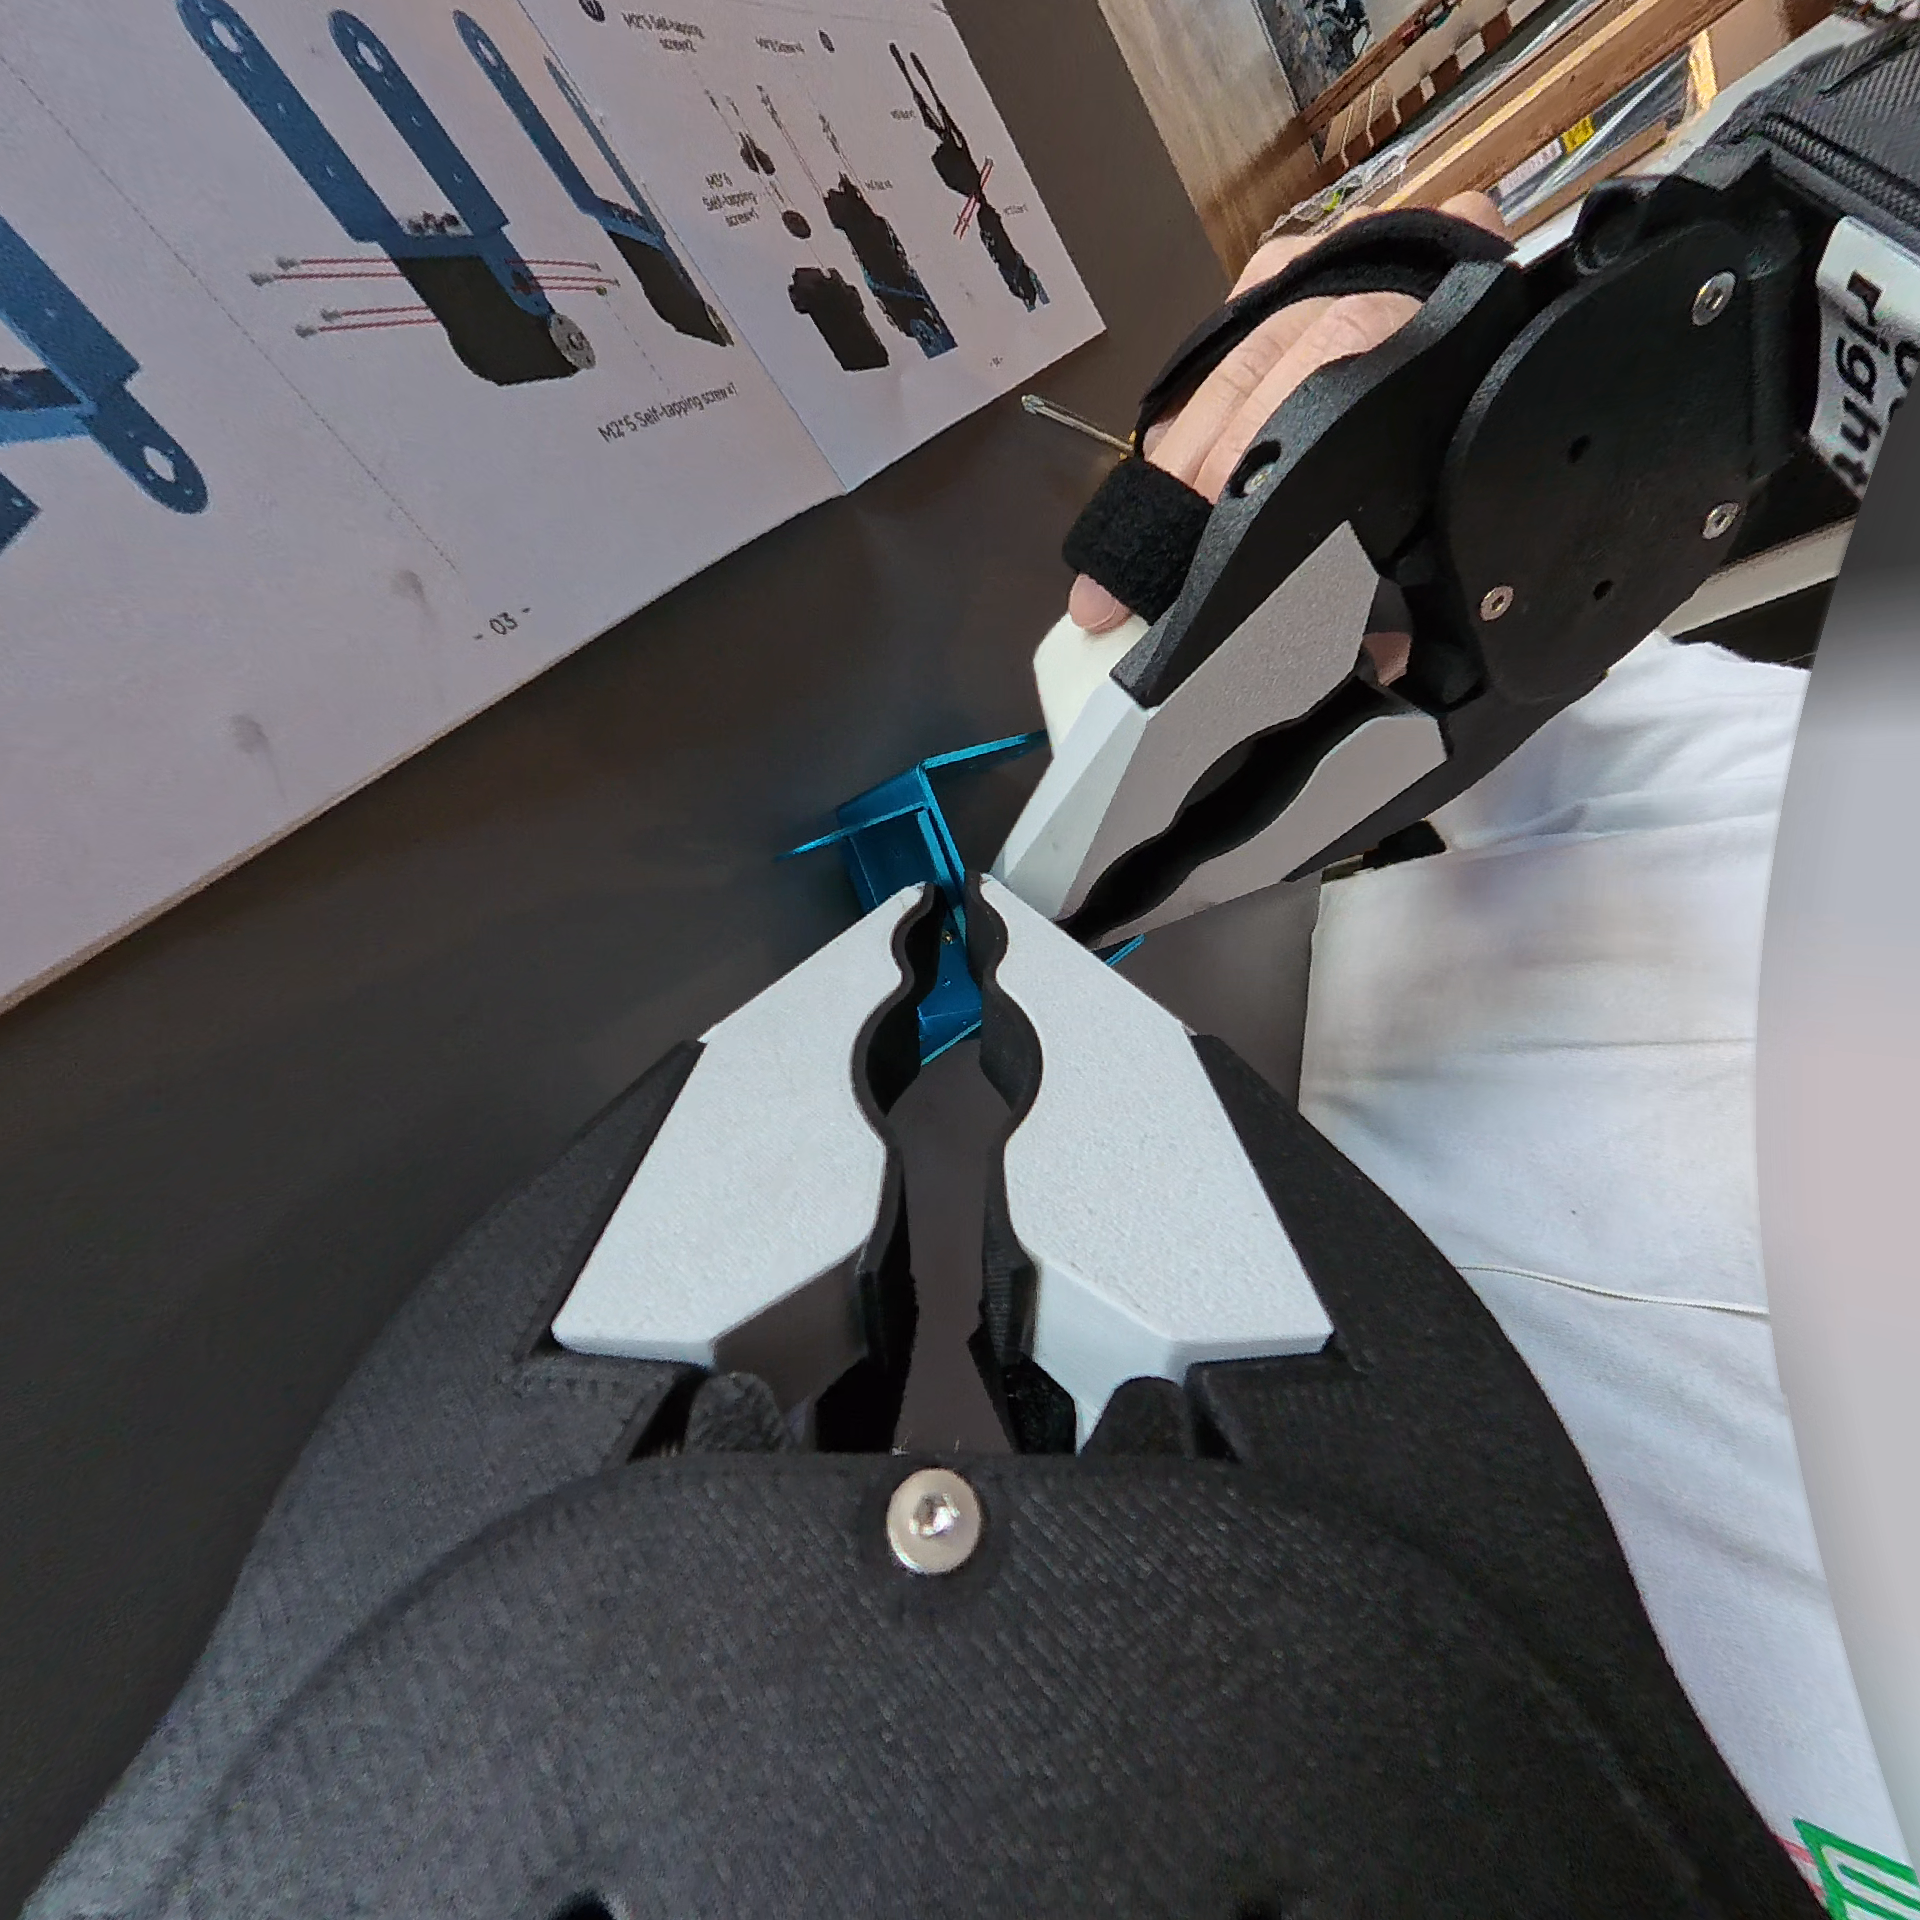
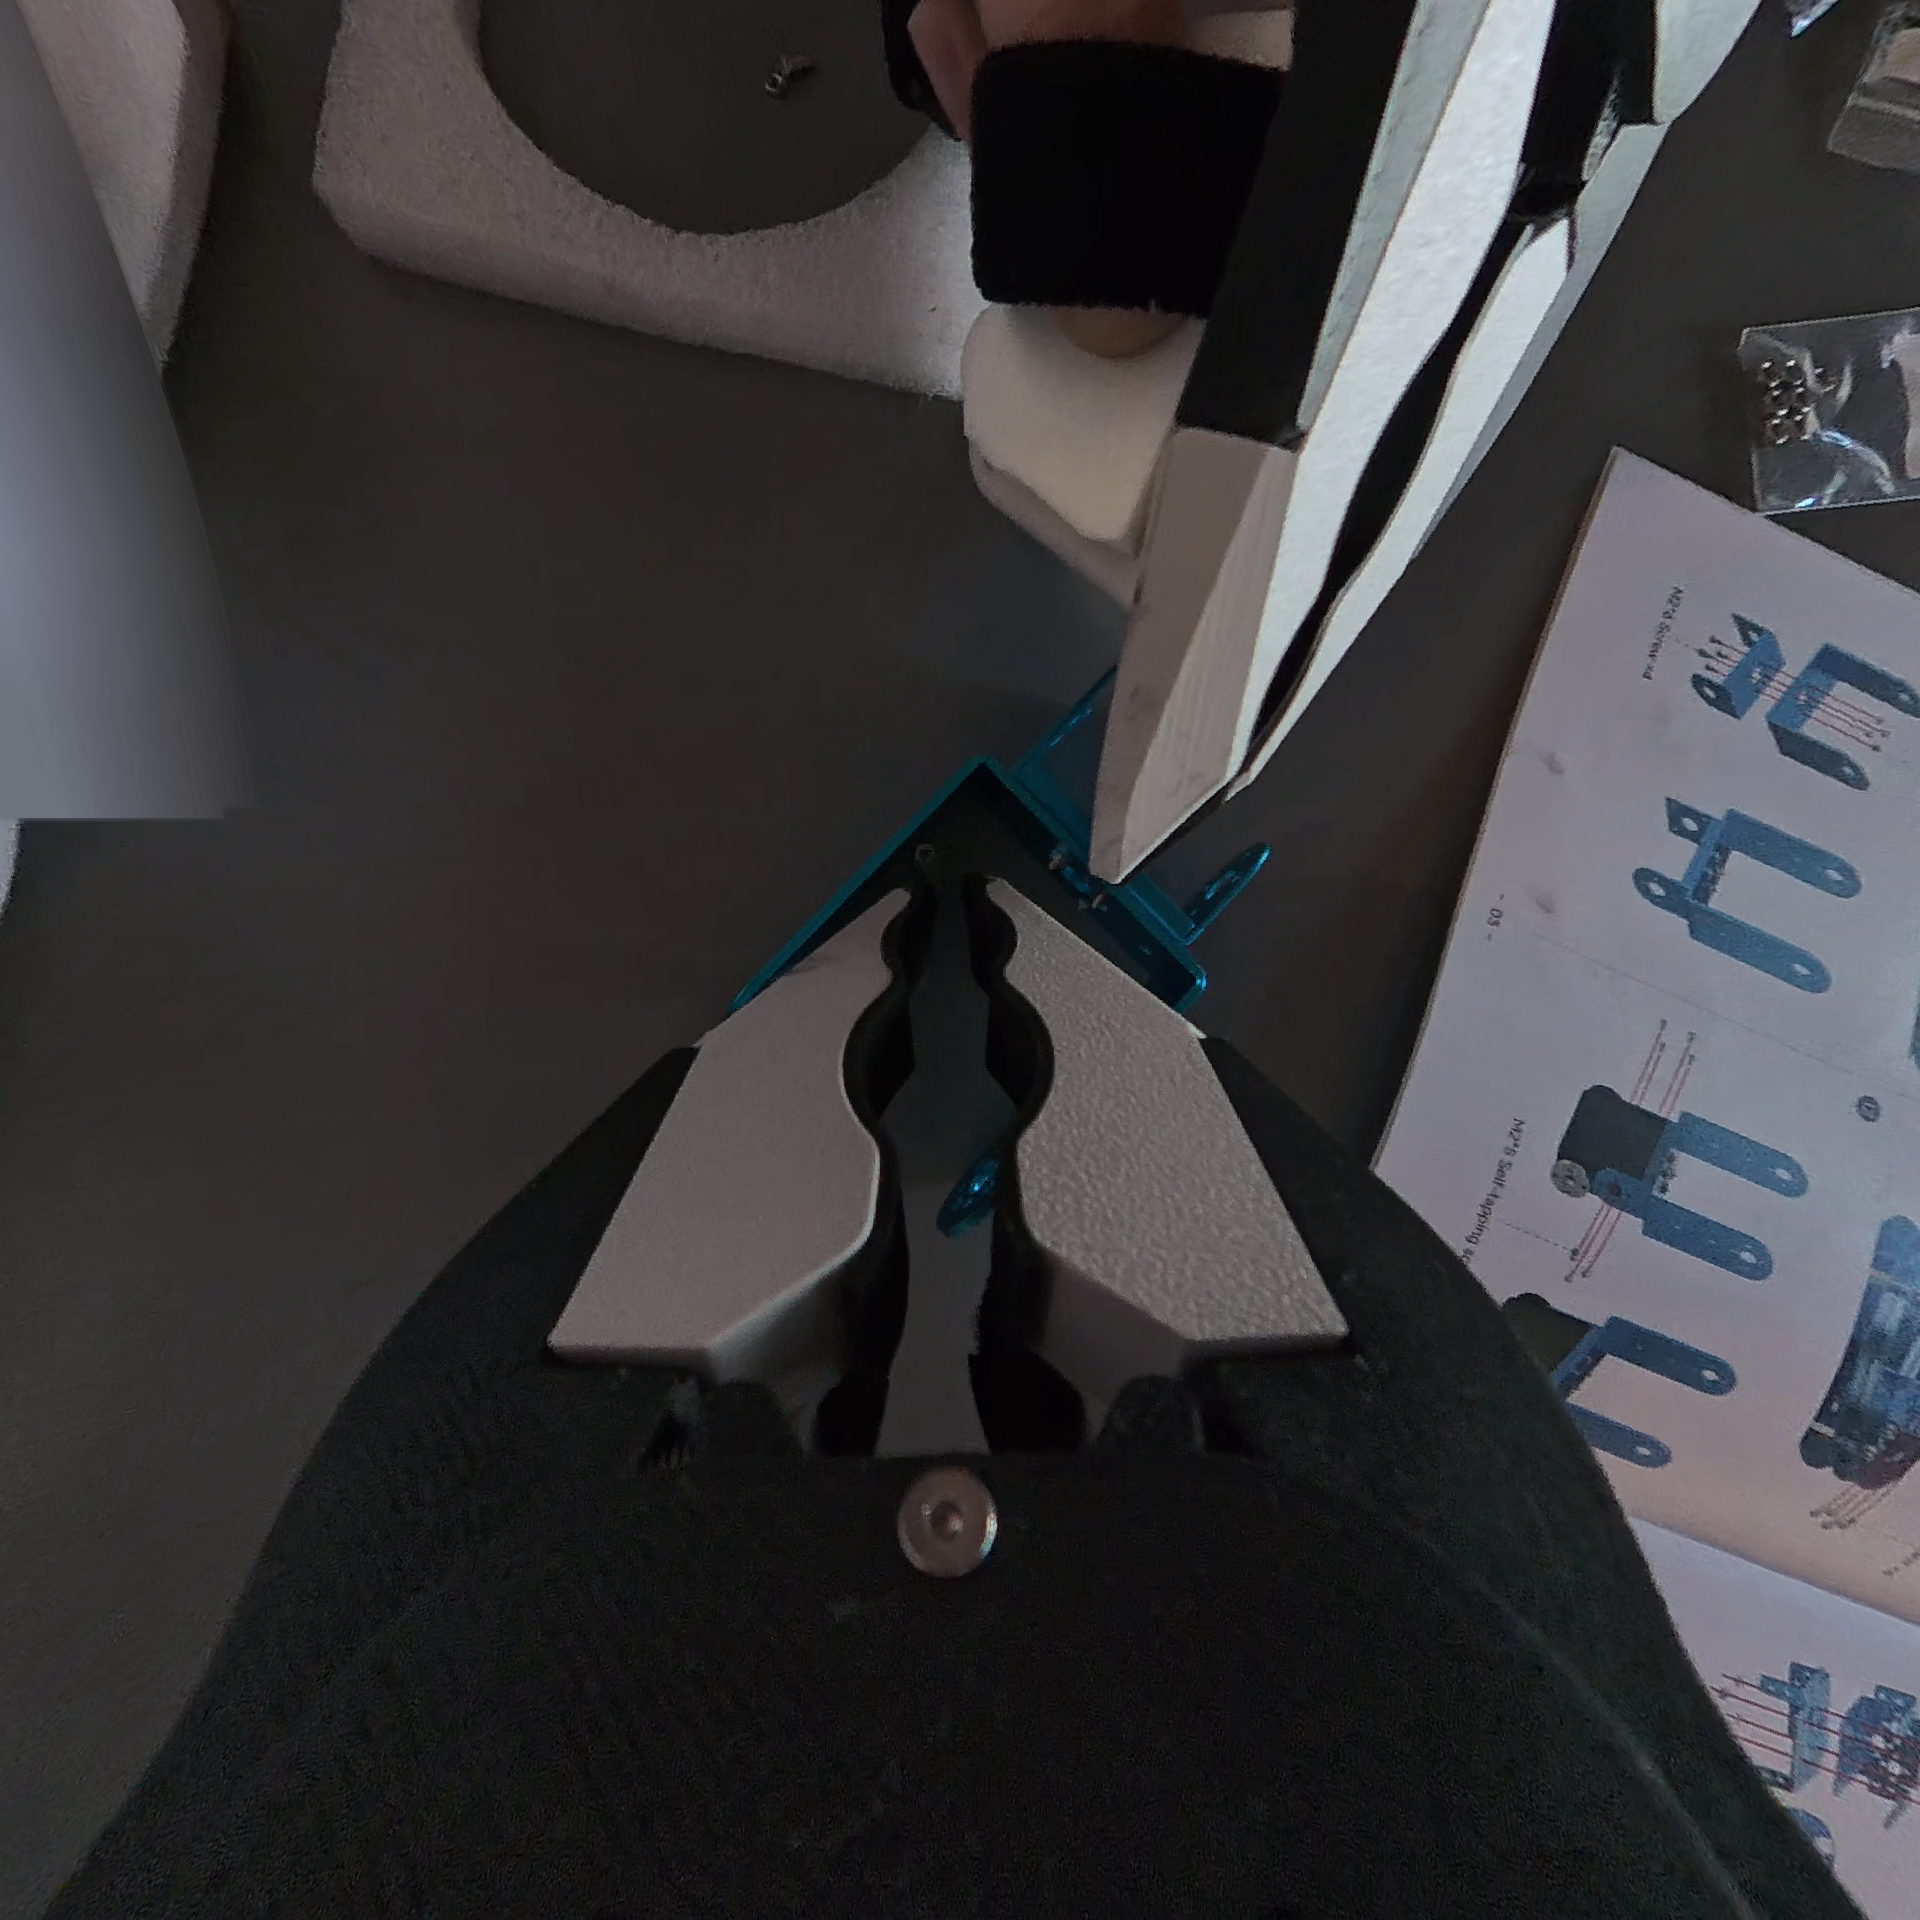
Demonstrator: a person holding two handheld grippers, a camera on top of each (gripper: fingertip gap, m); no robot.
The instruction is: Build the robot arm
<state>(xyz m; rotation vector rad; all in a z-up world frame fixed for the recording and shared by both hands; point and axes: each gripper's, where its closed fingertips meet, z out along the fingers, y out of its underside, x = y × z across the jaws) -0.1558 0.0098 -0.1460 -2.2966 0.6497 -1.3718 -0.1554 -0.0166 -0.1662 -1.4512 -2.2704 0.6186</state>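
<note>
A blue metal bracket assembly [image 1: 891, 831] of folded plates is held just above the dark table between both grippers. My left gripper [image 1: 951, 896] is shut on one thin blue plate of it. My right gripper [image 1: 1055, 914] comes in from the upper right and pinches the bracket next to my left tips. In the right wrist view my right gripper [image 2: 945, 883] is shut on a plate edge at the corner of the bracket [image 2: 1148, 940]. There the left gripper [image 2: 1117, 868] points down from the top right onto the bracket's small screws. A strapped hand [image 1: 1288, 343] holds the right gripper.
A printed instruction sheet [image 1: 416, 468] with bracket drawings lies on the dark table [image 1: 312, 1143]; it also shows in the right wrist view [image 2: 1714, 1039]. A white foam block [image 2: 644, 260] with a round cut-out holds a small screw [image 2: 787, 75]. Clear bags of screws [image 2: 1829, 416] lie far right. A screwdriver tip [image 1: 1070, 421] and white cloth [image 1: 1558, 1039] show. The tips of both grippers are at nearly the same place.
</note>
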